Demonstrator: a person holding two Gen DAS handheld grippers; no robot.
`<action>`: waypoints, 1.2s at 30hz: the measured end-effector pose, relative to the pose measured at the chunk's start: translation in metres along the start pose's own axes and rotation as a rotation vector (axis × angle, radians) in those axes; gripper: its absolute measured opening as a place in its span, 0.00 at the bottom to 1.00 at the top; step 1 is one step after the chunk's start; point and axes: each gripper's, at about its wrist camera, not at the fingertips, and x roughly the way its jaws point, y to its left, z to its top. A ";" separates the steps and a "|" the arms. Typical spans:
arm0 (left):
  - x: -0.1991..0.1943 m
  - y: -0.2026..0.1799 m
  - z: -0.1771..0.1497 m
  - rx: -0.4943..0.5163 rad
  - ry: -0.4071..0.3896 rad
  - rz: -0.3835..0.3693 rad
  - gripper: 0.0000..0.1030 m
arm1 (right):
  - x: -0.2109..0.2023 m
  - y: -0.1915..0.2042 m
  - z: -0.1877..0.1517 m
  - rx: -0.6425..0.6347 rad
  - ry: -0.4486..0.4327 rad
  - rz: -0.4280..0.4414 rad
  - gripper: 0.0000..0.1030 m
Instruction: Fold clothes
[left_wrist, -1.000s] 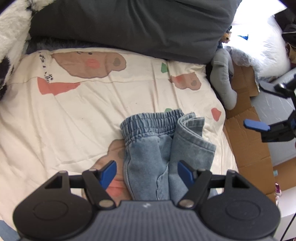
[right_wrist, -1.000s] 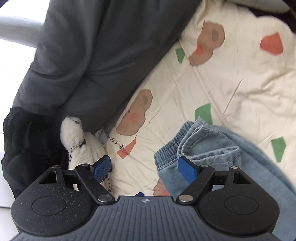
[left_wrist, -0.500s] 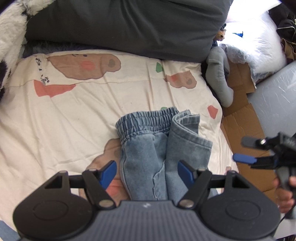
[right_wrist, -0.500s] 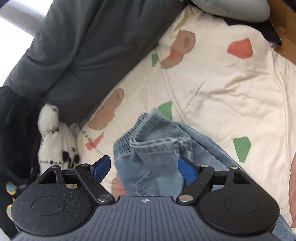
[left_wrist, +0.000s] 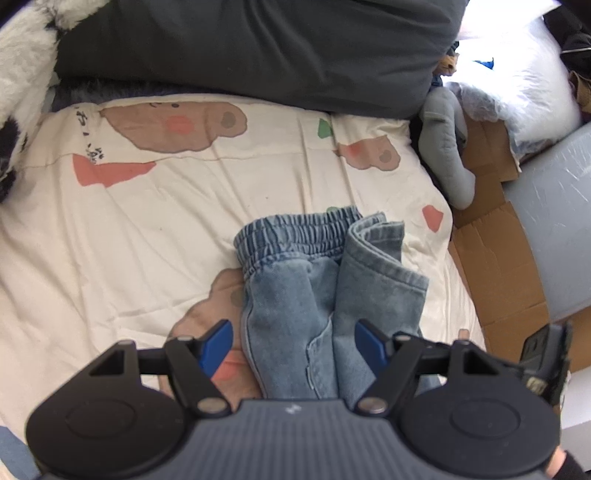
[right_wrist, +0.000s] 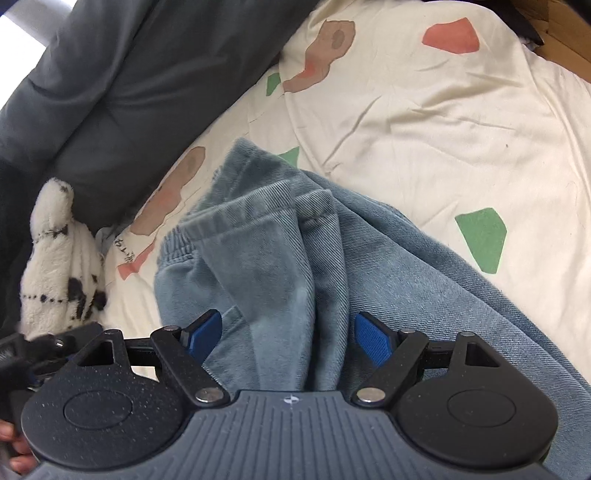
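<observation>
Light blue jeans (left_wrist: 325, 288) lie folded on the cream patterned bedsheet (left_wrist: 147, 229), elastic waistband farthest from me. My left gripper (left_wrist: 293, 339) hovers low over their near end, open, with the denim between its blue fingers (left_wrist: 218, 341). In the right wrist view a raised fold of the jeans (right_wrist: 273, 266) sits between the blue pads (right_wrist: 371, 338) of my right gripper (right_wrist: 290, 332). Its jaws are closing, but the pads do not press the cloth. Part of the right gripper (left_wrist: 546, 354) shows at the left view's lower right edge.
A dark grey duvet (left_wrist: 258, 48) lies across the far side of the bed. A black-and-white plush (right_wrist: 59, 266) lies at one corner, and a grey plush (left_wrist: 448, 147) hangs off the right edge. Flattened cardboard (left_wrist: 495, 266) and a grey bin (left_wrist: 557, 221) stand beside the bed.
My right gripper has dropped down onto the jeans, which now fill its view. In the left view it slid from mid right to the lower right edge. The left gripper stayed put.
</observation>
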 end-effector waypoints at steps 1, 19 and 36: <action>-0.001 -0.001 0.001 0.002 -0.001 0.004 0.73 | 0.001 -0.004 -0.002 0.019 -0.006 -0.003 0.68; -0.032 0.002 0.006 -0.036 -0.061 0.026 0.73 | -0.021 0.057 -0.025 -0.118 -0.059 0.141 0.13; -0.028 0.021 -0.001 -0.037 -0.109 -0.003 0.73 | -0.011 0.083 -0.020 -0.207 -0.014 0.199 0.38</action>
